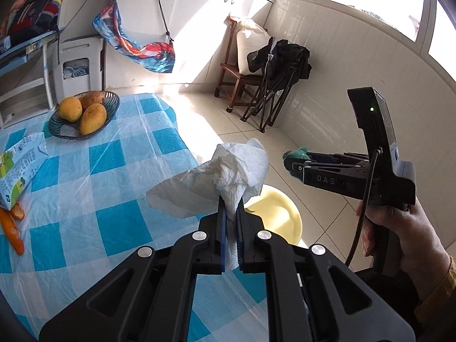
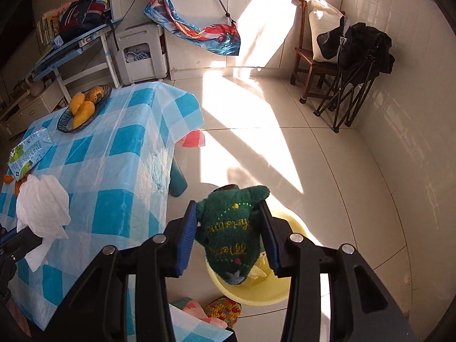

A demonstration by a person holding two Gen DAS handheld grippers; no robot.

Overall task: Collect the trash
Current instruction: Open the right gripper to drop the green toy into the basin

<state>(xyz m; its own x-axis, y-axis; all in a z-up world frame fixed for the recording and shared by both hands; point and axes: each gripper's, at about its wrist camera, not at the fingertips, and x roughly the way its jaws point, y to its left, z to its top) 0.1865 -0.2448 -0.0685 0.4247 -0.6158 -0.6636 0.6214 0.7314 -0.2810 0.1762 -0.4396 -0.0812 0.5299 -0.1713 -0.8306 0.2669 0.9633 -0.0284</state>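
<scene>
My left gripper [image 1: 230, 202] is shut on a crumpled white paper towel [image 1: 228, 176], held above the table's right edge; the towel also shows in the right wrist view [image 2: 42, 205]. My right gripper [image 2: 229, 213] is shut on a green knitted Christmas sock [image 2: 228, 233] and holds it over a yellow plastic basin [image 2: 256, 296] on the floor. The basin holds some crumpled paper. In the left wrist view the right gripper [image 1: 290, 165] is off the table to the right, above the basin [image 1: 276, 213]. A milk carton [image 1: 20, 165] and orange peel [image 1: 12, 228] lie on the blue checked tablecloth [image 1: 99, 185].
A dark bowl of mangoes [image 1: 85, 114] stands at the table's far side. A wooden chair with a white sack [image 1: 245, 65] and a folded black chair [image 1: 279, 85] stand by the tiled wall. A colourful knitted item [image 2: 222, 310] lies on the floor by the basin.
</scene>
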